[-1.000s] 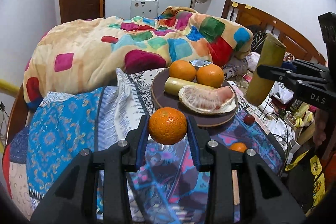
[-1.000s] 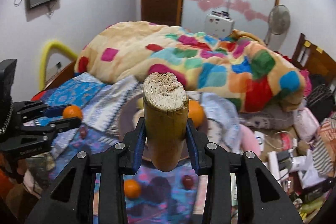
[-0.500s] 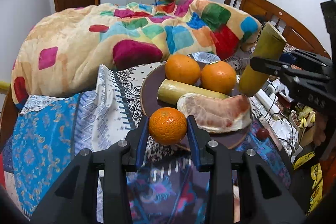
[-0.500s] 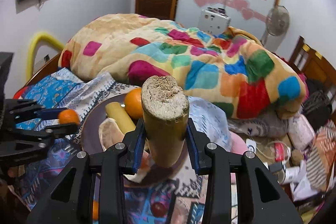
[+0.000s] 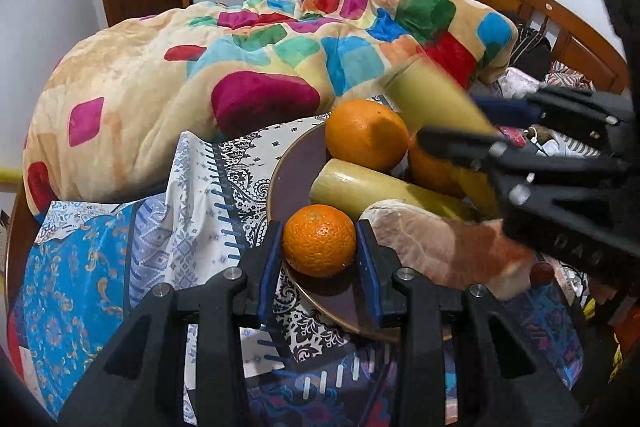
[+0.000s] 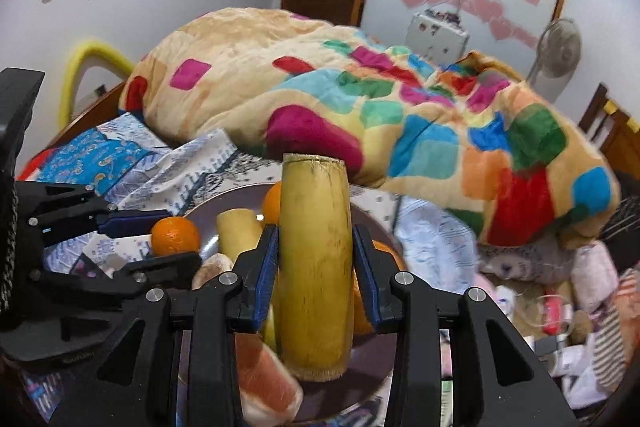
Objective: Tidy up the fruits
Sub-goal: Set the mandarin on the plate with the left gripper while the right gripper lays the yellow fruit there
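A: Your left gripper [image 5: 319, 247], what state?

B: Pitched steeply down, fingers [image 5: 269, 259] with blue pads pressed on both sides of a small orange [image 5: 319, 245]. Firm grip, fruit sits right between the tips.

A: And your right gripper [image 6: 316, 259]?

B: Also angled down. Its fingers [image 6: 266, 267] clamp a yellow-green cane piece [image 6: 314, 259] at mid-length, and the piece stands roughly upright in the jaws, ends sticking out above and below.

A: How do your two grippers sit together?

B: Close, side by side, not touching. Your right one shows blurred at the right edge of the left view.
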